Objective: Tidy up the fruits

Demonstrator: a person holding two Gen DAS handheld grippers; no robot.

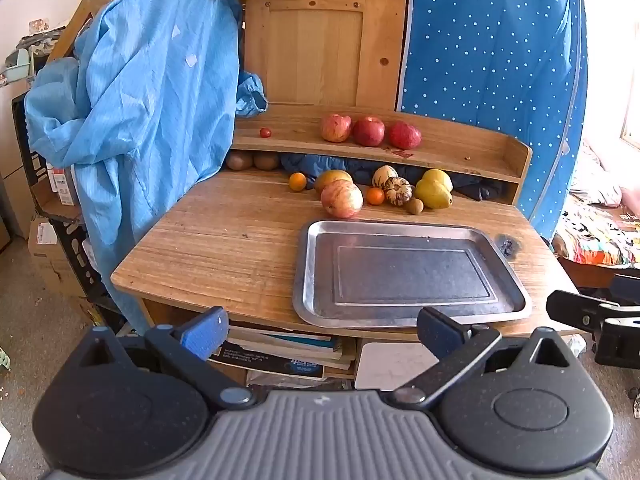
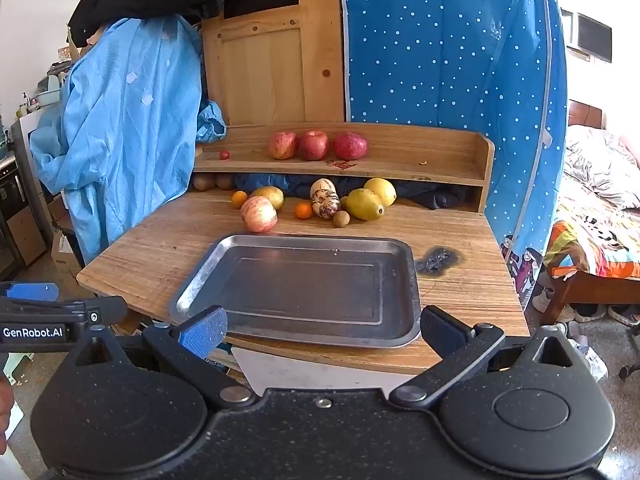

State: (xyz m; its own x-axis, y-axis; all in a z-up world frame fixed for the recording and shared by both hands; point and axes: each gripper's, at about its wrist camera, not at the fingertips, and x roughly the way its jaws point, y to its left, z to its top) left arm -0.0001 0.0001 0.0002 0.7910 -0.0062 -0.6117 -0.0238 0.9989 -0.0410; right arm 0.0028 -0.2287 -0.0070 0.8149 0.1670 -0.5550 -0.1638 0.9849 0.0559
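Steel tray [image 1: 408, 272], bare, lies on the wooden surface [image 1: 224, 240] near its front edge. Behind it a loose cluster: striped apple [image 1: 341, 199] nearest the tray, two small oranges [image 1: 375, 195], a mango [image 1: 333, 178], two striped melon-like fruits [image 1: 398, 189], a kiwi [image 1: 415, 205], two yellow pears [image 1: 433, 194]. Three red apples [image 1: 368, 131] sit in a row on the raised shelf [image 1: 460, 152], a cherry tomato [image 1: 265, 132] well apart to their left. Left hand-held gripper [image 1: 320, 332] and right hand-held gripper [image 2: 322, 330] both hover before the surface's front edge, jaws spread wide, holding nothing.
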